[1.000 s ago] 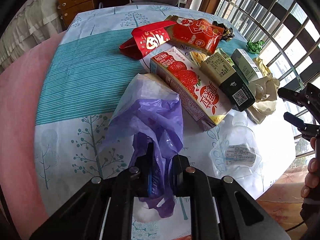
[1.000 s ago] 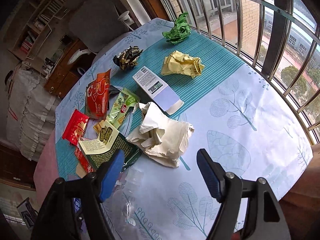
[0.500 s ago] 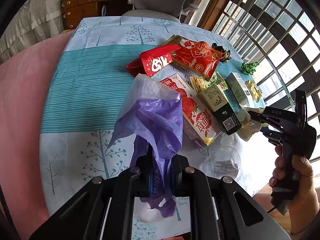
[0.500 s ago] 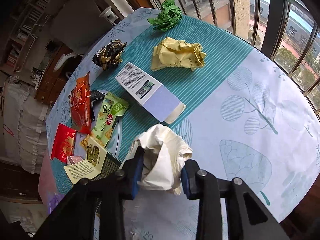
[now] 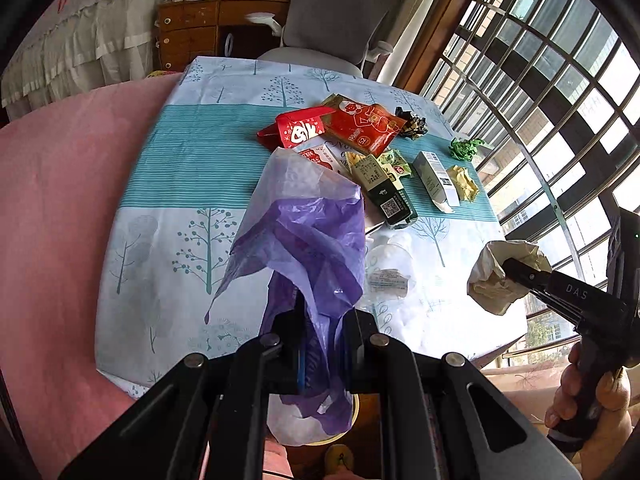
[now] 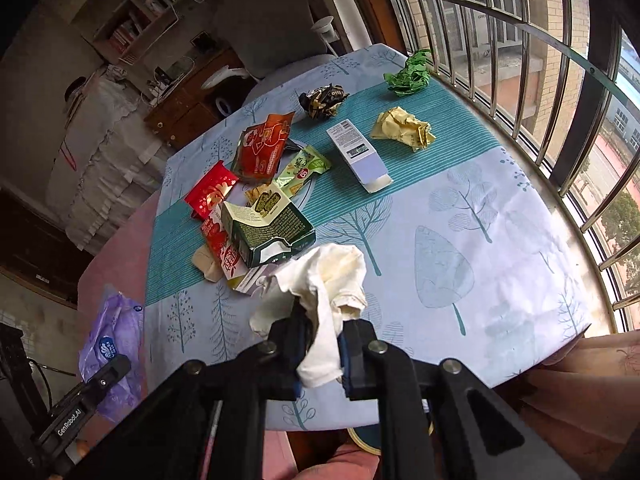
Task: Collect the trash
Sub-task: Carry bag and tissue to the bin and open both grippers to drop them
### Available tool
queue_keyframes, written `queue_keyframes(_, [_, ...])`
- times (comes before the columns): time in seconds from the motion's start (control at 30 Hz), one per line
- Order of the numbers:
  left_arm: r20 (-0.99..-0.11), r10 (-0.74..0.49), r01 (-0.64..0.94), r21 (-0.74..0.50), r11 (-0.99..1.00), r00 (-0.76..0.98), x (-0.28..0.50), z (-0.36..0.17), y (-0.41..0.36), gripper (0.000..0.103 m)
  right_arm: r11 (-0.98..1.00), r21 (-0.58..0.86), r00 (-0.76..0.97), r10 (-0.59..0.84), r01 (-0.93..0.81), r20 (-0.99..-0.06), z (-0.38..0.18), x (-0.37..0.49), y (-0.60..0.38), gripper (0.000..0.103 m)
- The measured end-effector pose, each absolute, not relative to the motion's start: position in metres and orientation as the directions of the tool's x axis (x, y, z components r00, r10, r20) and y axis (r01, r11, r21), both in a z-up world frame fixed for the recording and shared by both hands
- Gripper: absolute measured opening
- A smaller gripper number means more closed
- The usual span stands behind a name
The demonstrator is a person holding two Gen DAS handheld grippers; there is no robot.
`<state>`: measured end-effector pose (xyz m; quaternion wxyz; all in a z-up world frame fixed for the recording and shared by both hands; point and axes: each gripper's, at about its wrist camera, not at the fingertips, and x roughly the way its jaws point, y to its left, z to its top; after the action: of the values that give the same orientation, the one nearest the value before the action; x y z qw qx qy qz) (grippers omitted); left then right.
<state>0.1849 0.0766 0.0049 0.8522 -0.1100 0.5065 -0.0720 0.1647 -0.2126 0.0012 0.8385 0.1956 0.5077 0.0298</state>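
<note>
Lifting: cream wad (image 6: 320,280) now off the tabletop (image 6: 500,248), low centre of the right view.
Right tongs (image 6: 320,354): wide a second ago, now closing, pinching the wad.
Left tongs (image 5: 320,344): pressed together on the purple bag (image 5: 304,240).
Meaning: wad ready for the bag; wrappers and boxes remain.

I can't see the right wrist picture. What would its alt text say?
The right gripper, its jaws closing, grips a crumpled white paper above a table by a barred window. Wrappers, boxes and paper balls lie behind it; the left gripper holds a purple bag.
</note>
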Motion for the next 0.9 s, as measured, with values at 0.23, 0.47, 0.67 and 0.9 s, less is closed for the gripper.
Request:
queue_keyframes(0.23, [-0.845, -0.222, -0.052, -0.282, 0.958, 0.487, 0.085, 0.005, 0.035, 0.010, 0.936, 0.334, 0.439, 0.346, -0.109, -0.829, 0.009, 0.078, -0.205, 0.013])
queue_keyframes(0.47, [-0.893, -0.214, -0.020, -0.241, 0.970, 0.396, 0.012, -0.026, -0.011, 0.010, 0.920, 0.343, 0.333, 0.390, -0.191, -0.859, -0.019, 0.008, -0.209, 0.013])
queue_keyframes(0.67, [-0.931, -0.230, -0.016, -0.244, 0.970, 0.282, -0.017, -0.082, -0.024, 0.010, 0.921, 0.364, 0.220, 0.388, -0.142, -0.895, -0.082, -0.023, -0.203, 0.013])
queue_keyframes(0.9, [-0.947, -0.258, -0.068, -0.275, 0.959, 0.193, -0.014, -0.205, -0.020, 0.011, 0.938, 0.347, 0.133, 0.343, 0.004, -0.930, -0.215, -0.027, -0.193, 0.014])
